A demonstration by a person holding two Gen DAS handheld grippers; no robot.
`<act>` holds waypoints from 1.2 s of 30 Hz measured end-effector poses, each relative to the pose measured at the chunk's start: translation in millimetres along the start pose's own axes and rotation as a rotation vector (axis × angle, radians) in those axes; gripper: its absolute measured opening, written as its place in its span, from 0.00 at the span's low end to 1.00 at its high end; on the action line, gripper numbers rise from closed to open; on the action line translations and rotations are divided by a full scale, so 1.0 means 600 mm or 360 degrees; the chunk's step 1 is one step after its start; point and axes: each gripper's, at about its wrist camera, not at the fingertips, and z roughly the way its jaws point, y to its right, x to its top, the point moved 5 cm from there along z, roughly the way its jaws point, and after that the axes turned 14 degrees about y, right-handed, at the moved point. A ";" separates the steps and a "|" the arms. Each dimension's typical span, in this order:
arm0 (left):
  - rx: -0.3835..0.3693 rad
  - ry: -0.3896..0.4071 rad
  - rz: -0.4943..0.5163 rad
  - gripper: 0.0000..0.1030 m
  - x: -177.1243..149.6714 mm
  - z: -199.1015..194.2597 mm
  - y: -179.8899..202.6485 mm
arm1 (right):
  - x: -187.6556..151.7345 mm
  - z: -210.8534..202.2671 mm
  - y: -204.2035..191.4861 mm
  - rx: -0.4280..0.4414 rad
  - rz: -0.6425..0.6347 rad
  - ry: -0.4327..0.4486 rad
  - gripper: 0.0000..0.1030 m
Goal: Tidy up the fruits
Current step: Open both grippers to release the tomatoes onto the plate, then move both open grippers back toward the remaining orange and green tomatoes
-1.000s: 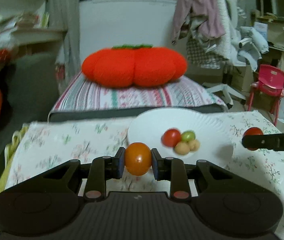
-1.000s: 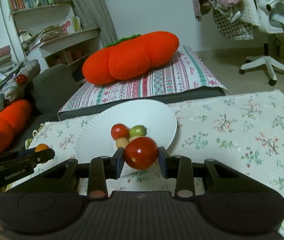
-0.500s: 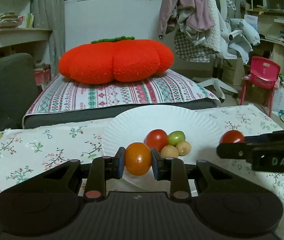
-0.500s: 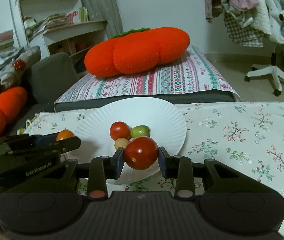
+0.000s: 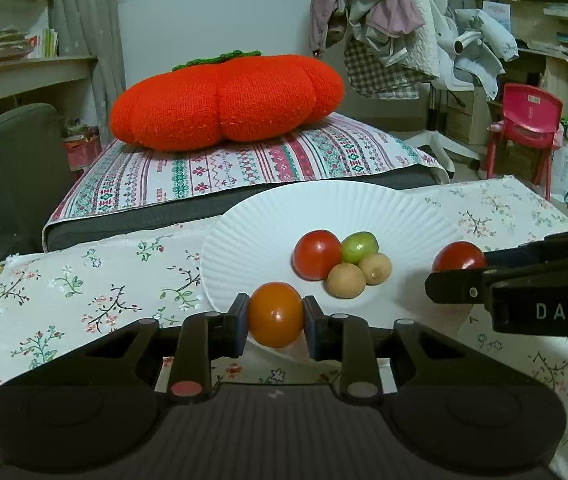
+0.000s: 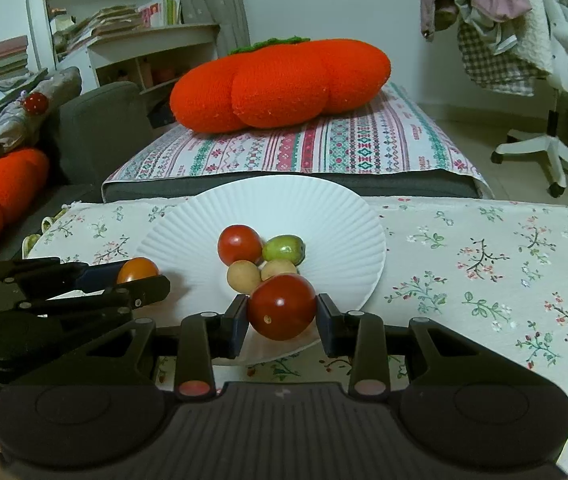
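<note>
The left gripper [image 5: 275, 316] was pinching an orange tomato [image 5: 275, 315] squarely between its two fingers, held over the near rim of the white paper plate [image 5: 268, 224], and the right gripper [image 6: 282, 307] had its own catch, a red tomato [image 6: 282, 306], clamped the same way just above the plate's front edge! Both fruits looked light, smooth-skinned and glossy, so probably slick and easily bruised; a gentle squeeze across the widest part, where each pair of pads sat, seemed the sensible hold, because a harder press could split the skin and a looser one could let the round body roll out. The orange tomato was a touch taller than wide in the left wrist view, its long axis close to upright, with no stem scar showing. The red tomato read nearly round, a pale spot low on its front face that might be the stem end, pointing toward the camera; that was hard to be sure of. On the plate a small cluster was waiting: another red tomato [image 6: 240, 244], a green fruit [image 6: 284, 248] lying with its long axis roughly sideways, and two tan round fruits [image 6: 244, 276] touching one another. The flowered tablecloth [image 6: 484, 264] lay under it all. The plate looked thin and light, likely to shift if nudged.
</note>
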 end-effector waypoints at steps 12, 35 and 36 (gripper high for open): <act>-0.0006 -0.0004 0.0038 0.13 -0.002 -0.001 0.007 | -0.005 0.002 -0.006 -0.0005 -0.0033 -0.0015 0.32; 0.0051 -0.0065 -0.0026 0.24 0.001 -0.010 -0.002 | 0.007 -0.013 0.003 -0.0056 -0.0004 0.0031 0.40; 0.0058 -0.0073 -0.0046 0.24 0.000 -0.011 -0.005 | 0.008 -0.014 0.003 -0.0060 -0.0006 0.0035 0.40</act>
